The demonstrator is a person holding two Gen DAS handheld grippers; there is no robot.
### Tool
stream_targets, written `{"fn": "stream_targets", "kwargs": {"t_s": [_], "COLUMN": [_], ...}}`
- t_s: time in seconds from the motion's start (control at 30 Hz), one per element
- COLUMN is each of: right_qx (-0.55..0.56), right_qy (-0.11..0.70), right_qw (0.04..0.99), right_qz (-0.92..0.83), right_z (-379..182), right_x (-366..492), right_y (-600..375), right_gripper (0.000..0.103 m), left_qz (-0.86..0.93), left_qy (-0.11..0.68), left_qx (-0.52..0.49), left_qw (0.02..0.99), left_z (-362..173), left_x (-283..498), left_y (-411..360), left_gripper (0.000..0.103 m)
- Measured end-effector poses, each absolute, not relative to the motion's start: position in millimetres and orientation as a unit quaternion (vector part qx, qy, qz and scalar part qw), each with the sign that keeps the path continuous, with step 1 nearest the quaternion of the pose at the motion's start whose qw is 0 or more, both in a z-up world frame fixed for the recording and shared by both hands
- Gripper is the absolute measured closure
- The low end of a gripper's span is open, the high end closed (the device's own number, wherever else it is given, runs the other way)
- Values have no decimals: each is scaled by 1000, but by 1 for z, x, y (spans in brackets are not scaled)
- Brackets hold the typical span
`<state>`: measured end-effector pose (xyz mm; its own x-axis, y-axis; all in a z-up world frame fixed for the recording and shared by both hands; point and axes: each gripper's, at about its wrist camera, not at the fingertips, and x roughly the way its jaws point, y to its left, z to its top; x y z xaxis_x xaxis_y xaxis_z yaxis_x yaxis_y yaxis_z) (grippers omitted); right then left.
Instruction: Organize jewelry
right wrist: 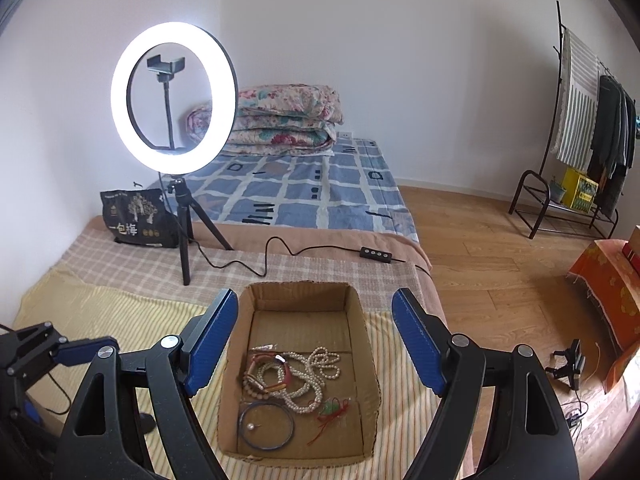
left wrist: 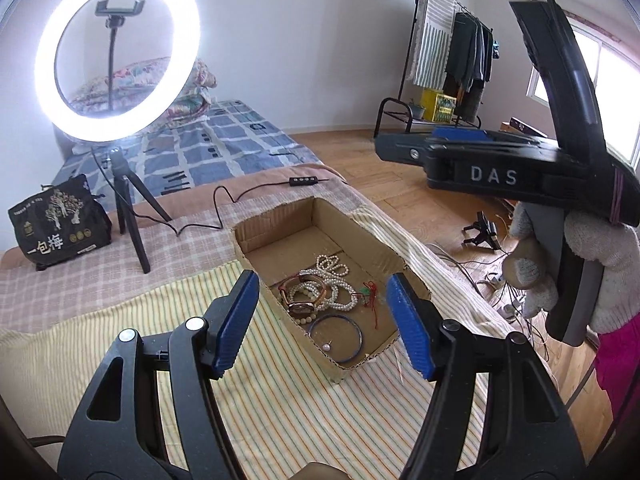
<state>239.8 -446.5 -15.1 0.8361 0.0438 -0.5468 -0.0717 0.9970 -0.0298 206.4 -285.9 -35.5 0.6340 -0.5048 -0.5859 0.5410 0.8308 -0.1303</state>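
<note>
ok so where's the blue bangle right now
The blue bangle lies flat in the cardboard box, at its near left corner in the right wrist view, just in front of the pearl strands, with a single pearl inside its ring.

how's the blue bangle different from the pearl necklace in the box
The blue bangle is one thin dark hoop lying open and flat; the pearl necklace is a string of small white beads, looped and tangled over itself. The bangle sits alone at the near end of the cardboard box, with a single pearl inside it; the necklace lies mid-box, tangled with the watch. Both rest on the box floor, untouched.
</note>
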Motion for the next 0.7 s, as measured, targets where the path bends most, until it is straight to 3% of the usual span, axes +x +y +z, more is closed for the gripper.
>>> {"fn": "stream_targets", "kwargs": {"t_s": [0.2,0.27,0.4,0.53,0.7], "right_qx": [-19,-14,-1,16,14], "right_qy": [275,272,269,272,271], "right_qw": [961,962,963,962,962], "right_qz": [23,15,3,-10,-30], "right_z": [-1,2,3,2,-2], "right_x": [208,196,172,148,120], "right_y": [-443,-443,-442,-442,-439], "right_gripper": [23,21,19,19,18], "left_qz": [-281,-279,-273,-266,-259], "left_qy": [291,282,266,254,250], "left_qx": [32,30,32,26,23], "left_qw": [914,917,924,929,933], "left_z": [-14,-7,5,15,20], "left_x": [181,172,153,134,118], "left_y": [-266,-259,-246,-233,-222], "left_gripper": [33,25,23,10,8]}}
